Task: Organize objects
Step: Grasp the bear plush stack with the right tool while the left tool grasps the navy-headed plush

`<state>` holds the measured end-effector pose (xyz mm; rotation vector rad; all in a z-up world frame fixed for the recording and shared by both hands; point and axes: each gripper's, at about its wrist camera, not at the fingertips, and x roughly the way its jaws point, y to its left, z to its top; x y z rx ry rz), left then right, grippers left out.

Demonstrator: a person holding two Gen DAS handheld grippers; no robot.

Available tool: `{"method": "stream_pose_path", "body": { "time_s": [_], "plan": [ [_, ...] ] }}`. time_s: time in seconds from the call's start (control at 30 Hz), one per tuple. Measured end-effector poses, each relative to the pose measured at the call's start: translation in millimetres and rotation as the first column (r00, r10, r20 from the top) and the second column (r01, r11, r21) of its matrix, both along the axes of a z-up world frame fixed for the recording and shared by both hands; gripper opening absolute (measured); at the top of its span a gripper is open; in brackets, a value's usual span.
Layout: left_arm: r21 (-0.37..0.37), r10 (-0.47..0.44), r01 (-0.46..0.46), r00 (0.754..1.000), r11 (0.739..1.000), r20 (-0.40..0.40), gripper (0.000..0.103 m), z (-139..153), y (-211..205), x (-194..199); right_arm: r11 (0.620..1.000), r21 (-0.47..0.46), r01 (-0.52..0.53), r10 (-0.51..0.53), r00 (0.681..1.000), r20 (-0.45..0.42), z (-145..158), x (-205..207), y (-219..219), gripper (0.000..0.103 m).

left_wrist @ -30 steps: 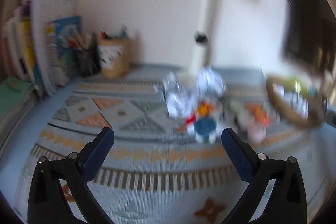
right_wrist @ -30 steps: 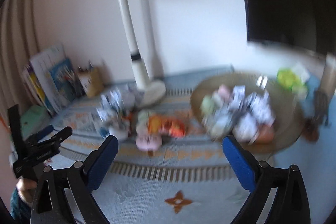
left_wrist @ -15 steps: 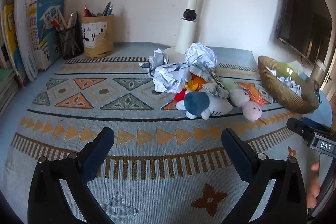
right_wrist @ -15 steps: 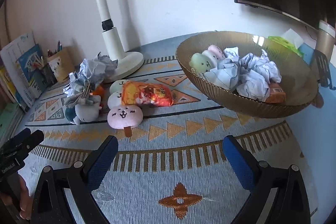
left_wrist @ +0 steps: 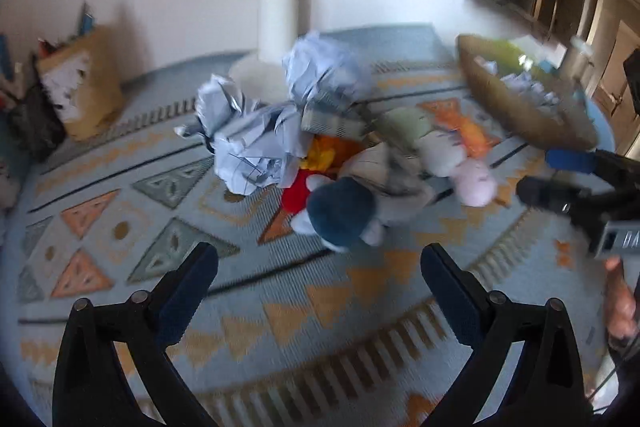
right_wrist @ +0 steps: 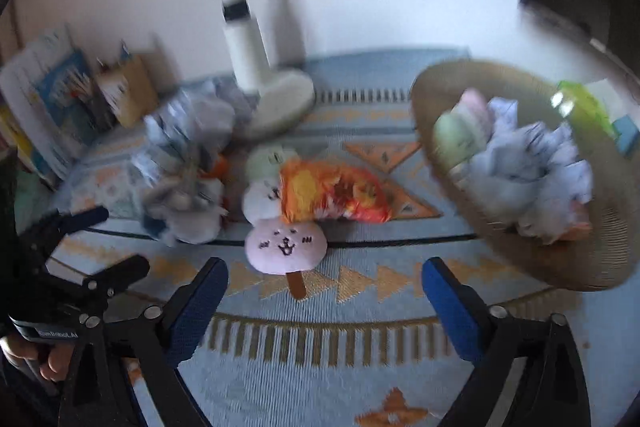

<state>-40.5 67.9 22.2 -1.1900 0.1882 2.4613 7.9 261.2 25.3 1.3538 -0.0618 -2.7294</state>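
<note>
A pile lies on the patterned mat: crumpled paper balls [left_wrist: 256, 147], a blue-and-white plush [left_wrist: 344, 215], a pink ice-lolly plush [right_wrist: 285, 245] and an orange snack bag [right_wrist: 332, 193]. My left gripper [left_wrist: 318, 267] is open and empty, just short of the blue plush. My right gripper [right_wrist: 324, 281] is open and empty, its fingers either side of the pink plush's stick. A woven bowl [right_wrist: 592, 251] at the right holds paper balls and plush toys. The right gripper also shows in the left wrist view [left_wrist: 560, 175], and the left gripper shows in the right wrist view [right_wrist: 80, 239].
A white lamp base [right_wrist: 280, 103] stands behind the pile against the wall. A brown pen holder [left_wrist: 80, 95] and books [right_wrist: 48, 99] stand at the back left. A green packet [right_wrist: 580, 103] lies behind the bowl.
Both grippers have moved forward and down toward the pile. The blue plush and the pink plush now sit much closer to the fingertips. Both stay open.
</note>
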Motion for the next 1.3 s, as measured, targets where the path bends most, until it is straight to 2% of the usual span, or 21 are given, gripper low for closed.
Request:
{"method": "stream_pose_path", "body": {
  "time_s": [0.03, 0.13, 0.23, 0.3, 0.33, 0.37, 0.4, 0.43, 0.47, 0.57, 0.67, 0.73, 0.8, 0.83, 0.87, 0.9, 1.0, 1.07, 1.1, 1.2, 1.3],
  "plan": [
    [-0.008, -0.008, 0.008, 1.0, 1.0, 0.006, 0.093, -4.2, 2.9, -5.3, 1.0, -0.008, -0.004, 0.004, 1.0, 0.028, -9.9, -7.6, -3.0, 0.083],
    [-0.01, -0.046, 0.046, 0.999, 0.999, 0.03, 0.093, -9.0, 11.8, -15.9, 0.999, -0.043, 0.002, 0.001, 0.998, 0.055, -22.7, -21.0, -2.6, 0.083],
    [-0.007, -0.088, 0.088, 0.996, 0.996, 0.011, 0.09, -6.5, 19.8, -19.6, 0.996, -0.086, -0.006, 0.01, 0.999, 0.047, -27.0, -30.4, -4.0, 0.082],
    [0.014, -0.139, 0.139, 0.99, 0.99, 0.013, 0.065, -6.9, 27.3, -16.0, 0.998, -0.057, -0.007, 0.009, 0.999, 0.038, -29.0, -32.8, -8.5, 0.075],
    [0.013, -0.154, 0.154, 0.988, 0.988, 0.01, 0.056, -6.5, 30.1, -13.0, 0.998, -0.05, -0.024, 0.025, 0.999, 0.028, -28.0, -32.6, -12.7, 0.059],
    [-0.011, -0.151, 0.151, 0.988, 0.988, -0.01, 0.049, -5.4, 32.8, -7.8, 0.996, -0.067, -0.054, 0.055, 0.998, 0.022, -26.3, -31.0, -16.2, 0.049],
    [-0.034, -0.147, 0.146, 0.989, 0.989, -0.012, 0.046, -5.2, 34.8, -3.9, 0.996, -0.065, -0.069, 0.07, 0.997, 0.015, -25.0, -28.1, -18.9, 0.049],
    [-0.054, -0.133, 0.132, 0.991, 0.99, -0.012, 0.03, -4.5, 35.1, 0.9, 0.997, -0.033, -0.064, 0.064, 0.998, 0.008, -24.0, -24.5, -21.7, 0.049],
    [-0.055, -0.113, 0.112, 0.994, 0.992, -0.002, 0.03, -2.6, 31.9, 8.6, 0.998, -0.02, -0.068, 0.068, 0.998, 0.011, -22.9, -19.4, -23.1, 0.049],
    [0.02, -0.08, 0.08, 0.997, 0.997, 0.014, 0.03, 5.7, 14.2, 33.5, 0.992, -0.086, -0.089, 0.091, 0.996, 0.016, -13.5, 2.1, -17.1, 0.049],
    [0.094, -0.019, 0.015, 0.999, 0.995, 0.033, 0.03, 11.6, -10.1, 70.5, 0.99, -0.096, -0.108, 0.109, 0.994, 0.007, -3.9, 38.6, -10.9, 0.049],
    [0.116, 0.035, -0.042, 0.997, 0.992, 0.063, 0.03, 8.7, -25.9, 92.0, 0.992, -0.099, -0.078, 0.086, 0.993, 0.076, -9.8, 64.7, -2.8, 0.049],
    [0.148, 0.057, -0.072, 0.993, 0.986, 0.101, 0.03, 1.1, -32.3, 113.1, 0.988, -0.156, -0.013, 0.036, 0.989, 0.145, -20.5, 84.8, 12.6, 0.049],
    [0.154, 0.064, -0.08, 0.993, 0.985, 0.101, 0.03, -1.4, -34.8, 121.7, 0.979, -0.203, 0.007, 0.024, 0.988, 0.15, -24.7, 93.6, 19.9, 0.049],
    [0.142, 0.085, -0.097, 0.992, 0.985, 0.09, 0.031, -3.6, -32.9, 129.7, 0.972, -0.234, 0.016, 0.012, 0.993, 0.118, -24.6, 103.1, 24.9, 0.05],
    [0.134, 0.105, -0.114, 0.991, 0.984, 0.078, 0.032, -4.7, -29.7, 134.4, 0.971, -0.239, 0.022, 0.003, 0.994, 0.105, -25.5, 108.7, 26.7, 0.05],
    [0.165, 0.114, -0.12, 0.992, 0.979, 0.044, 0.05, -3.0, -24.7, 137.3, 0.972, -0.236, 0.006, 0.018, 0.995, 0.102, -26.1, 110.8, 23.0, 0.058],
    [0.12, 0.126, -0.127, 0.992, 0.985, 0.021, 0.088, -0.8, -21.8, 137.9, 0.966, -0.257, 0.0, 0.029, 0.994, 0.11, -23.6, 111.5, 24.6, 0.066],
    [0.094, 0.132, -0.131, 0.991, 0.987, -0.001, 0.093, 0.1, -20.2, 139.4, 0.967, -0.255, -0.002, 0.03, 0.994, 0.106, -21.6, 112.5, 25.9, 0.066],
    [0.073, 0.148, -0.145, 0.988, 0.987, -0.044, 0.099, 4.7, -28.5, 136.7, 0.98, -0.199, -0.016, 0.036, 0.995, 0.096, -18.8, 111.6, 28.6, 0.068],
    [0.068, 0.15, -0.149, 0.989, 0.986, -0.007, 0.099, -0.2, -33.0, 120.9, 0.982, -0.19, -0.022, 0.044, 0.993, 0.113, -22.1, 102.9, 24.5, 0.068]
  ]
}}
